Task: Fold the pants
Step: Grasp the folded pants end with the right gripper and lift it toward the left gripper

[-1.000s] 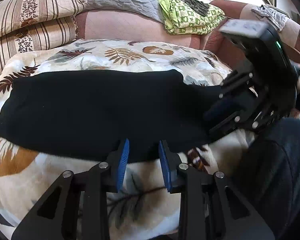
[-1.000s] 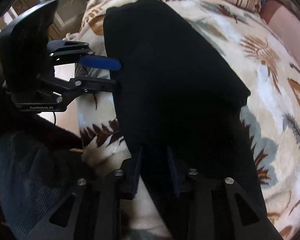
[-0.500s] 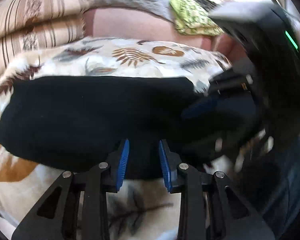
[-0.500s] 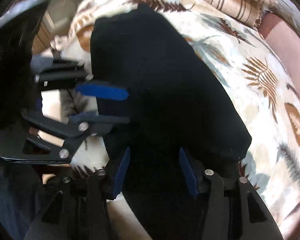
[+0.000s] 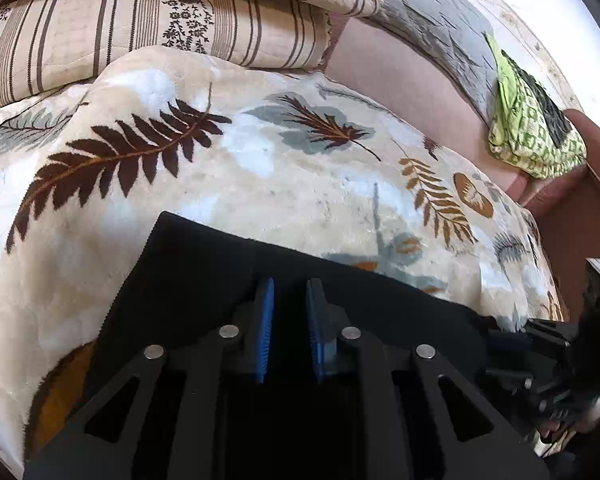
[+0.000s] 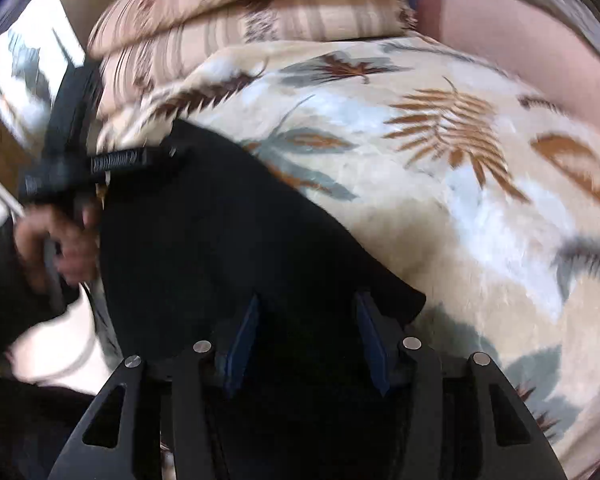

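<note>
Pants (image 5: 204,280), black, lie across the lower half of both wrist views on the leaf-print blanket (image 5: 260,160), already narrowed to one long band. The left gripper (image 5: 288,328) has its blue fingers close together on a fold of the cloth. The right gripper (image 6: 306,340) has its fingers wider apart around the fabric; whether they pinch is unclear. Judging by this, the lengthwise fold is done and the crosswise folds remain.

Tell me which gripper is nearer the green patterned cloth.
Right. The green patterned cloth lies far right on the couch; the right gripper holds the black pants' right end, the left gripper mid-edge.
</note>
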